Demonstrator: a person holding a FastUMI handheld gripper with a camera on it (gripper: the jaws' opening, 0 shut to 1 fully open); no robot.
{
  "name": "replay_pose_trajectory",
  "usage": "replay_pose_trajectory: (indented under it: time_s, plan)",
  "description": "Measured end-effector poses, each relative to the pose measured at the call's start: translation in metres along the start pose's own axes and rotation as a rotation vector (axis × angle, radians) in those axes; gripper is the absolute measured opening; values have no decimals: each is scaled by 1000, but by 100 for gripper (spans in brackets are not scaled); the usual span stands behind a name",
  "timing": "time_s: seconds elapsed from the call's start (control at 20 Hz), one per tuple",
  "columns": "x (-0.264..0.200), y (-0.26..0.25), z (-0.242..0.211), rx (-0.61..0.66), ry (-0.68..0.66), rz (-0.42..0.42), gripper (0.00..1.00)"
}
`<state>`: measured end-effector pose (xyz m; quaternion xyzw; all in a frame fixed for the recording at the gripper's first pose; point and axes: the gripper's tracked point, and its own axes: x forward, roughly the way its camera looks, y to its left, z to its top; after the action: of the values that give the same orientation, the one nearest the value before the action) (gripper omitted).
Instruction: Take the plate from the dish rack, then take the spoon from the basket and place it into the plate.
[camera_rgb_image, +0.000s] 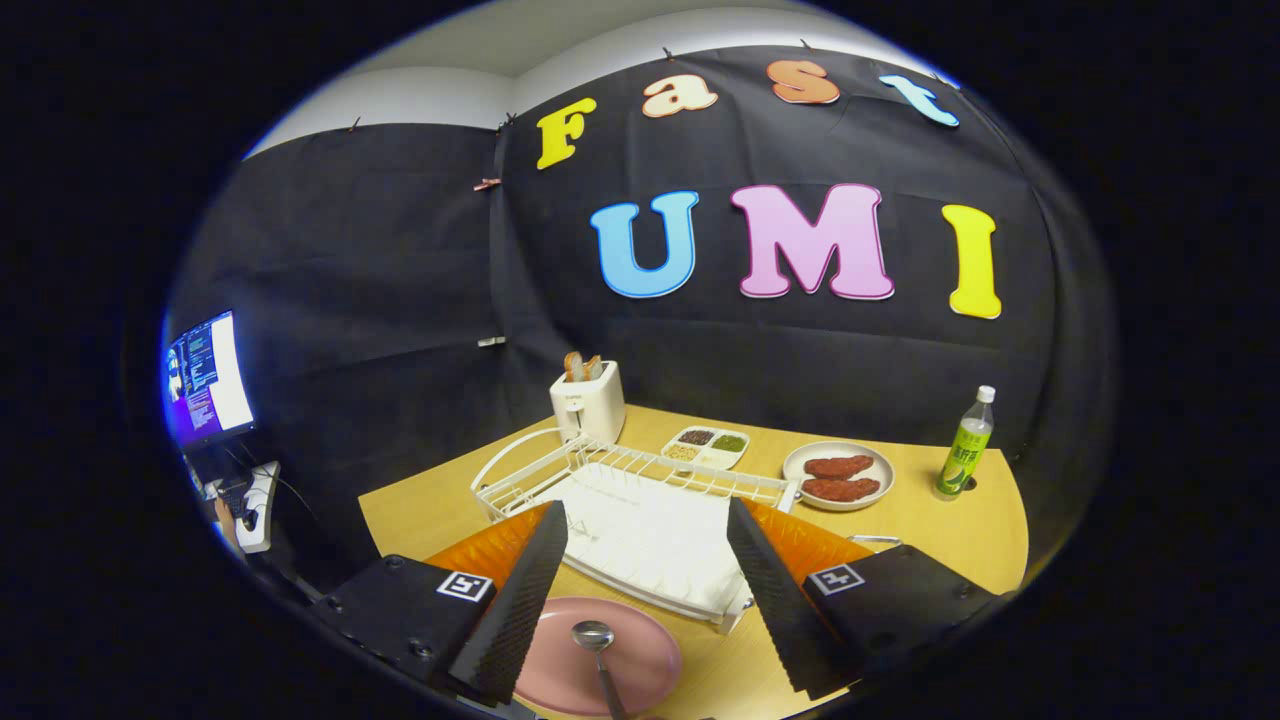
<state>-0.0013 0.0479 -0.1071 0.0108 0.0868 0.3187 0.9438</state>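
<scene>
Light wood makes up the desk (960, 540), and it stands in a booth with black cloth walls and a pale ceiling strip above. A lit screen (208, 378) glows off the desk's left side. Near the front edge of the desk lies a pink plate (640, 650), and the spoon (598, 650) rests in it with its bowl facing up. The tongs (640, 610) hang just above the plate with both fingers spread wide apart, gripping nothing; the spoon lies between them. Just beyond the fingers sits a white wire dish rack (620, 490) on a white tray. Behind the rack, at the back edge, stands a white toaster (588, 402) with bread sticking out of the top. Next to it is a small white dish (708, 446) with little compartments of dark, green and tan bits. Further right is a round plate with two brown patties (840, 476), and near the right corner stands a green bottle (966, 448).
</scene>
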Motion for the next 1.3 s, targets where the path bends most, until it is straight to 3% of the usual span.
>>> replay_pose_trajectory:
  time_s: [0.35,0.65,0.95,1.3]
  plan:
    - [-43,-51,76,1,-133,-173,98]
    - [-88,-74,104,13,-188,-332,98]
    - [-132,-78,89,4,-186,-468,98]
    - [-121,-64,68,69,-135,-493,98]
